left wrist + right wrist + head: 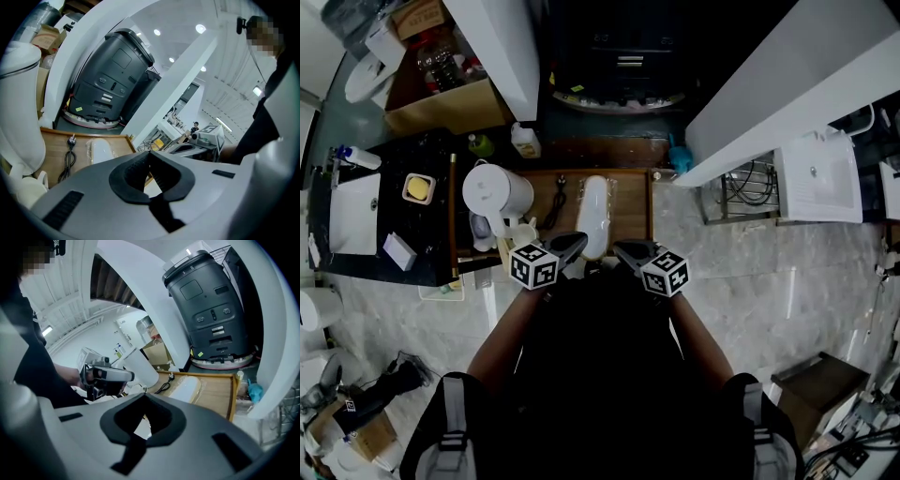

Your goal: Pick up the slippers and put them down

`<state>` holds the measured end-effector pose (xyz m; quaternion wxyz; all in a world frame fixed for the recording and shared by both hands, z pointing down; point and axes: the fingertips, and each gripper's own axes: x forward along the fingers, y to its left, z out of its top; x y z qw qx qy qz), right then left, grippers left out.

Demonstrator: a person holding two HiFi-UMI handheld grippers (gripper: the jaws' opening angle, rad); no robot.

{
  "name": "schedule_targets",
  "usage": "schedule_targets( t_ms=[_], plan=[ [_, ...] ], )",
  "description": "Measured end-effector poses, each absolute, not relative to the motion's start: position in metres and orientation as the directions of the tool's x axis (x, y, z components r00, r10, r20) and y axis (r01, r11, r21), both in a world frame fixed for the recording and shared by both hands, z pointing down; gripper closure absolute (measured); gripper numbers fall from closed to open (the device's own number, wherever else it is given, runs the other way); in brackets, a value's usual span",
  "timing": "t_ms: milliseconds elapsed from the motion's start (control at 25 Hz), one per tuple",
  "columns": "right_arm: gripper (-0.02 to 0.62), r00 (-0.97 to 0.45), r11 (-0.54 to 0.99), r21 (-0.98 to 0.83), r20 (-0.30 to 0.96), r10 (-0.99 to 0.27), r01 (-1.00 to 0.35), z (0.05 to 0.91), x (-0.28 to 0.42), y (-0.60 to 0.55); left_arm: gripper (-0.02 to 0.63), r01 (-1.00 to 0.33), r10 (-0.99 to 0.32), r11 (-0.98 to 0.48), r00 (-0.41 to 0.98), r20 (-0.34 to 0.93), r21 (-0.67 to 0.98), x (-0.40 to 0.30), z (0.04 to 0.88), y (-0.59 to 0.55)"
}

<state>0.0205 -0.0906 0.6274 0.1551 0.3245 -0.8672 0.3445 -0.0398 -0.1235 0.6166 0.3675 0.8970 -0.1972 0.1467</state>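
Left gripper (572,246), right gripper (630,251): grey shells, black pads (123,180), 1 black-and-white marker cube (533,266) behind my jaws on each. Black top (609,375), grey shoulder straps (450,417).

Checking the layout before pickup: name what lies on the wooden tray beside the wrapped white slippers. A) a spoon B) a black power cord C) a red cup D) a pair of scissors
B: in the head view a coiled black power cord lies on the wooden tray, just left of the plastic-wrapped white slippers.

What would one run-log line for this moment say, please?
left tongs: shut, empty | right tongs: shut, empty | slipper: lying on wooden tray, not held
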Motion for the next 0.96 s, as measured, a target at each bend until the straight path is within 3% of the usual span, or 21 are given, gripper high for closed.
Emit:
schedule_targets(
  t_ms=[960],
  plan=[
    [0.589, -0.73, 0.557, -0.474, 0.489, -0.477, -0.682, 0.6248, 0.0158, -0.0931, 0.595, -0.443, -0.229, -0.664, 0.887, 0.401, 0.602, -0.0375, 0.6151, -0.1217]
  ],
)
